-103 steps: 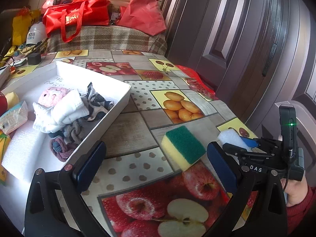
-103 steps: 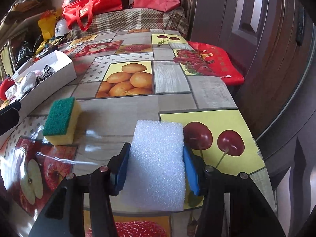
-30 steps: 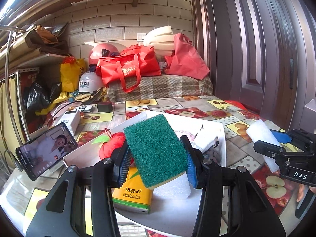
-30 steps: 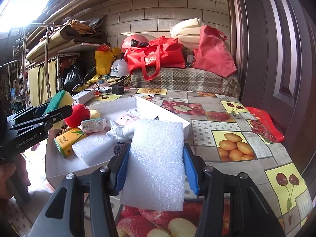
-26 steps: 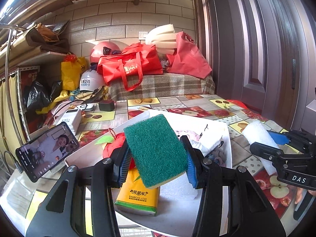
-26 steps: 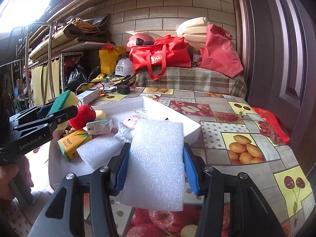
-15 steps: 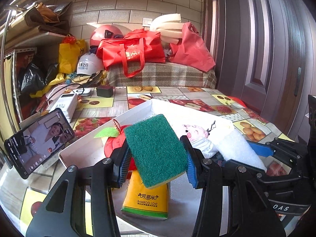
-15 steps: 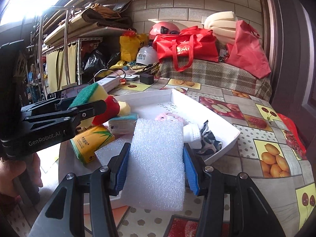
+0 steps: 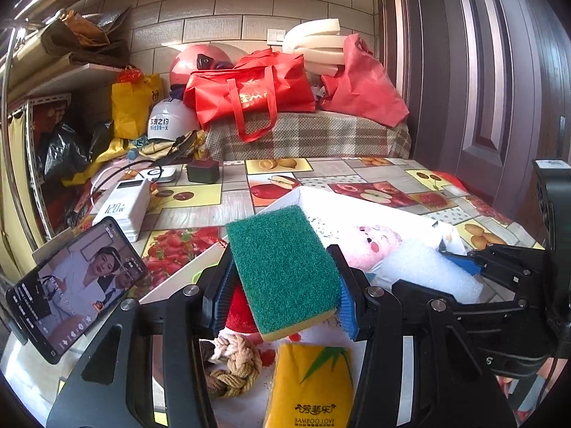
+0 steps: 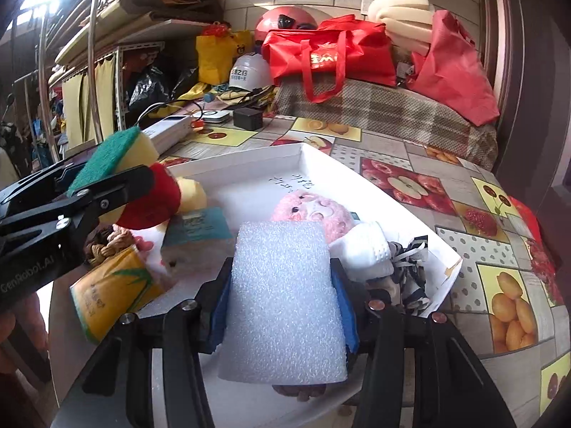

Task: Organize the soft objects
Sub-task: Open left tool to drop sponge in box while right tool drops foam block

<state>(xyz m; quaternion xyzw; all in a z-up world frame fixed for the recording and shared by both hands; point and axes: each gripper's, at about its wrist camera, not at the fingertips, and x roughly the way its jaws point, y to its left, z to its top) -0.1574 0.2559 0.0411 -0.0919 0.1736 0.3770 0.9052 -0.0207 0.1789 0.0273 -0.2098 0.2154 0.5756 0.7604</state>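
The left gripper (image 9: 282,299) is clamped on a green-and-yellow scouring sponge (image 9: 282,267), held above the white tray (image 10: 249,167) over its 9 o'clock side. The right gripper (image 10: 283,306) pinches a white foam block (image 10: 283,299) over the tray's 6 o'clock edge. In the tray lie a pink plush toy (image 10: 310,210) near the centre, a yellow tissue pack (image 10: 110,292) at 8 o'clock, and a knotted rope (image 9: 232,367) beside it.

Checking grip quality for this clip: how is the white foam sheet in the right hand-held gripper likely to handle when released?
The white foam sheet probably weighs little: it stands unsupported above the pads. It looks springy, bowing between them. Its textured surface likely resists slipping.
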